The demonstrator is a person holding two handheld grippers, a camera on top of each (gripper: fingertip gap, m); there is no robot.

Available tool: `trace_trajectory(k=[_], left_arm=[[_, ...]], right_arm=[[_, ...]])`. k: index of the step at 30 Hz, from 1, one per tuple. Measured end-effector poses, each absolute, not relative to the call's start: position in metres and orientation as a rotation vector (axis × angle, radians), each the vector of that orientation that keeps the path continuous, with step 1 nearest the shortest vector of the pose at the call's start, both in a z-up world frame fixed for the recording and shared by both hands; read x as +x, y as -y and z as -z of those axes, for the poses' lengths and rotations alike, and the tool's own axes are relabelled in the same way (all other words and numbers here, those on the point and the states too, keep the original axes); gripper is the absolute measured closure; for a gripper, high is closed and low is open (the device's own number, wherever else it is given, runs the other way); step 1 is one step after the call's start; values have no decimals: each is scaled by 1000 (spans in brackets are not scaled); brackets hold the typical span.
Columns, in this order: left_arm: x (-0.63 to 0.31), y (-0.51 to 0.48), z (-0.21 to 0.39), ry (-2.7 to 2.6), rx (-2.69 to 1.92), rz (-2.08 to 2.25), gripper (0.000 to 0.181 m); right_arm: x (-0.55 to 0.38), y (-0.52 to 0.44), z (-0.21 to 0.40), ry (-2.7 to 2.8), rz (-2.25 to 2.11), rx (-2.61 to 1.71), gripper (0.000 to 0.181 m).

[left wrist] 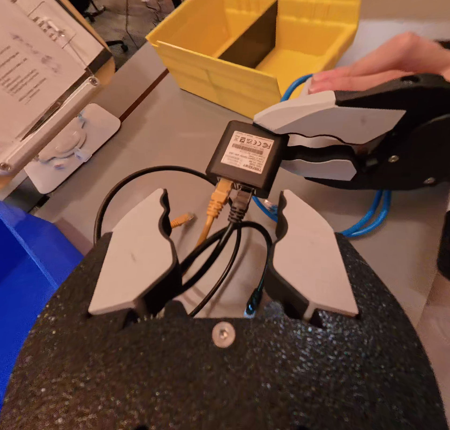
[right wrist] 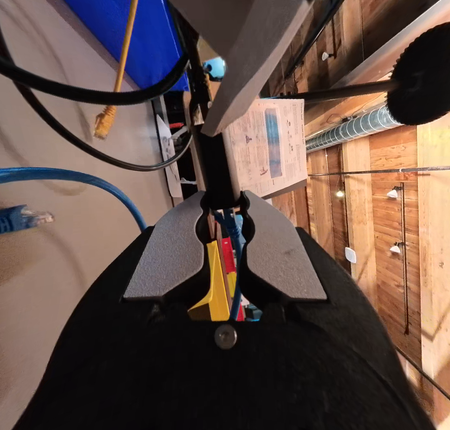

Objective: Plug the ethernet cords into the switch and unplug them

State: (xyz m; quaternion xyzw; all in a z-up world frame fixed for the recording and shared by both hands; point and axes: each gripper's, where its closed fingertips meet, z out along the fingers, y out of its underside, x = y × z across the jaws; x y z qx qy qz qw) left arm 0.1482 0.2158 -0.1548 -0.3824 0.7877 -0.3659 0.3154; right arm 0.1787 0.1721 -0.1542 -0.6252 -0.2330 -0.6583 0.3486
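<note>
The right gripper (left wrist: 272,136) is clamping the far edge of the small black switch (left wrist: 246,155), holding it above the table (left wrist: 170,131) with its port face toward the left gripper (left wrist: 222,209). The left gripper is gaping wide and empty just short of the plugged yellow cord (left wrist: 219,199) and black cord (left wrist: 239,204), which are running back between its fingers. The matte plastic switch is boxy with rounded corners; the ribbed boots look rubbery, and the loose blue cord (left wrist: 270,205) is lying just right of the left gripper.

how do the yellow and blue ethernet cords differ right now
One end of the yellow cord is plugged into the switch, which the right gripper holds; the blue cord has a loose plug lying bare on the table. The yellow runs toward the left gripper; the blue loops off to the right. Both have clear-tipped plugs.
</note>
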Motion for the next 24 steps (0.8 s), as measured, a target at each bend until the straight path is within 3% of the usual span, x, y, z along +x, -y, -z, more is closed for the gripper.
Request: trace_trajectory(k=[1, 7, 16, 20, 24], left_arm=[[148, -217, 153, -2038, -1036, 1000, 95], [135, -215, 140, -1891, -965, 1289, 97], [146, -210, 154, -1901, -769, 1324, 101], [143, -209, 155, -2079, -700, 1214, 112], [135, -208, 181, -2389, -794, 1118, 106]], right_arm=[[181, -171, 153, 602, 1731, -1616, 158], [191, -167, 157, 592, 1714, -1655, 158], [162, -182, 158, 715, 1695, -1549, 158], [154, -185, 163, 814, 1688, -1490, 158], [146, -189, 160, 827, 1685, -1450, 158]])
